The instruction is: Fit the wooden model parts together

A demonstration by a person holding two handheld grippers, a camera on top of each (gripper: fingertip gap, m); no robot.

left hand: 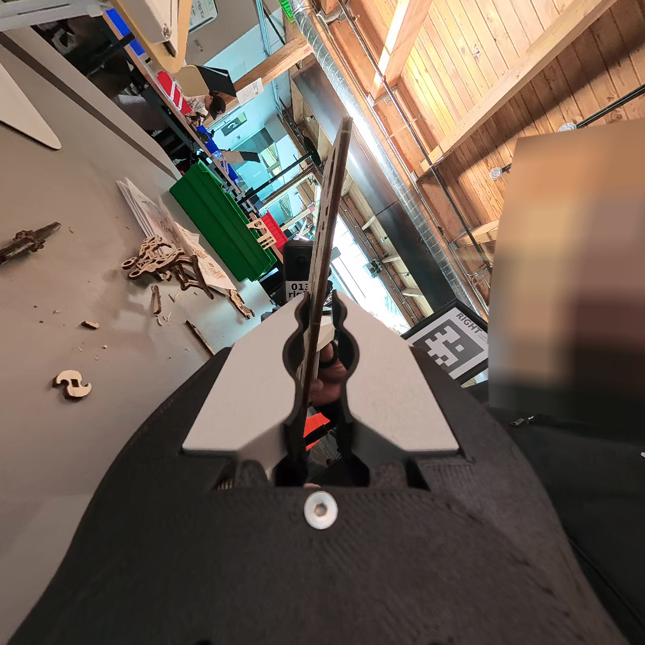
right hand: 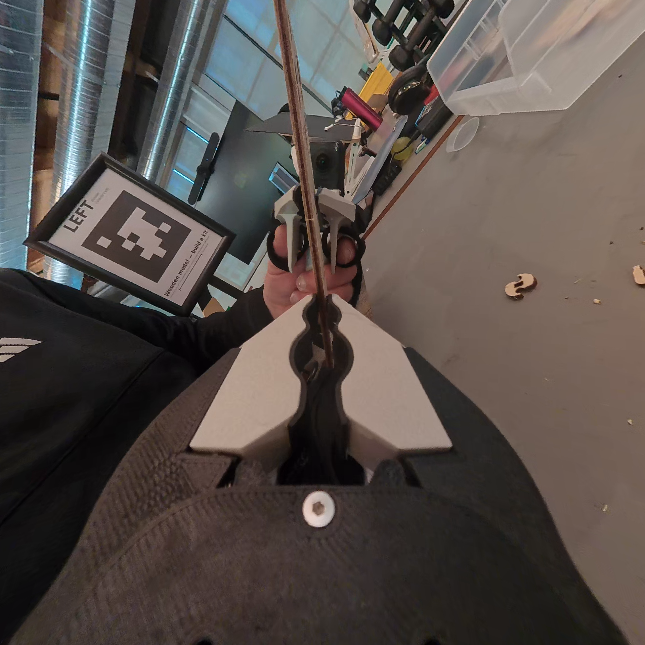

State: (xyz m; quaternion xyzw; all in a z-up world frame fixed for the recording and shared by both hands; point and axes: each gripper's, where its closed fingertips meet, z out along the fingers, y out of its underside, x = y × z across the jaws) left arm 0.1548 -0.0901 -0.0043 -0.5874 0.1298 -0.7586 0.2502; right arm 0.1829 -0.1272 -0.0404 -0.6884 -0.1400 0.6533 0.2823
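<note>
Left gripper (left hand: 320, 309) nearest in its own view: fingers clenched on a thin wooden sheet (left hand: 328, 223), seen edge-on, running up and away from the tips. Right gripper (right hand: 323, 307) clamps the same sheet (right hand: 300, 139) from the opposite end; in the right wrist view the left gripper shows farther along the sheet, a hand (right hand: 307, 279) behind it.

Sheet is held in the air between both tools, clear of the grey table (left hand: 87, 436).

Near left on the table: a small S-shaped wooden piece (left hand: 72, 384). Farther: chips and offcuts, then a partly built wooden model (left hand: 157, 258) beside a stack of sheets (left hand: 146, 209). Green bin (left hand: 223, 223) beyond.

Step in hand, my read: freeing or positioning a part from the sheet (can't tell which part, only the edge shows). Keep both grips square, no twist; thin ply likely snaps if the two ends are torqued against each other. Bring it down near the model before releasing either side.
</note>
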